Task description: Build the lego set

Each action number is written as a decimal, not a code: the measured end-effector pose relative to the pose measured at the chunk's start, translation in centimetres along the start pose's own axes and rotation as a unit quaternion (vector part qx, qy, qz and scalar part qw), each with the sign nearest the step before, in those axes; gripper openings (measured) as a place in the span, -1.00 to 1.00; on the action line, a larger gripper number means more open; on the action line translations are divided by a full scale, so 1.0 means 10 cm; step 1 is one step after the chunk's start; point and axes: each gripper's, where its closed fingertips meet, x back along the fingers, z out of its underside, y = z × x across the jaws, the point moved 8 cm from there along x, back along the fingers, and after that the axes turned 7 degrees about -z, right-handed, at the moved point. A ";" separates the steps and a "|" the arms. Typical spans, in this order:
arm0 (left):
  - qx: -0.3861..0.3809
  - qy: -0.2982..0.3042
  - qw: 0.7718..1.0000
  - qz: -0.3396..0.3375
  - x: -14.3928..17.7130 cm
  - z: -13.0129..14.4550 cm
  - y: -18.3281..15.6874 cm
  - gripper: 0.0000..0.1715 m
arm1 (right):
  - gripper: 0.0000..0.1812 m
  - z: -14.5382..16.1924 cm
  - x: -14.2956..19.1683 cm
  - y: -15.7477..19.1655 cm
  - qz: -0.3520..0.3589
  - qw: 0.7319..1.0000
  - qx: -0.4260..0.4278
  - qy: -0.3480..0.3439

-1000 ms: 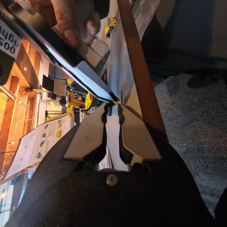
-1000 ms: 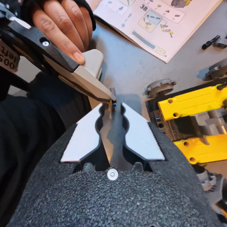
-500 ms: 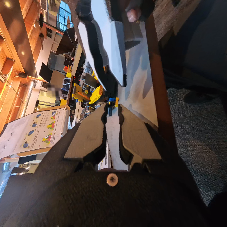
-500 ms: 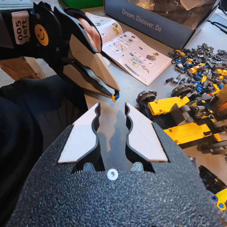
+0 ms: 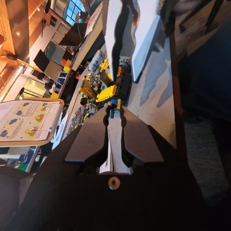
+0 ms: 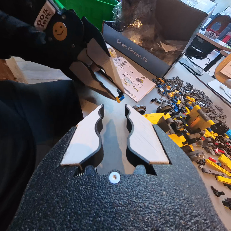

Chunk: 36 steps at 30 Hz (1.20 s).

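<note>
While warm light falls on wood-panelled walls and further desks at the back of the room, a grey table (image 6: 116, 126) with a dark wooden edge carries a spread of building-toy parts: a half-built yellow and black model (image 6: 177, 126), a loose pile of small pieces (image 6: 185, 91), an open instruction booklet (image 6: 135, 81) and a dark cardboard box (image 6: 143, 55) with crumpled plastic bags inside. A clipboard with a printed sheet (image 5: 28, 120) stands to one side in the left wrist view. The left tool (image 6: 119, 96) reaches in from the upper left of the right wrist view, angled downward above the table near the booklet's corner, its jaws drawn narrow and pinching a small yellow, blue and black connector piece (image 6: 119, 97) at the very tips; the same piece (image 5: 115, 106) shows between its fingertips in its own camera. The right tool (image 6: 114, 107) is held just beside it, close to the table's near edge, jaws spread wide and holding nothing, its tips apart from the piece.
</note>
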 end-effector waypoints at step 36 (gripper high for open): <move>0.176 -0.065 0.973 0.138 0.12 -0.23 -0.03 -0.84 | -0.80 -0.07 -0.01 0.15 -0.060 0.997 0.048 -0.021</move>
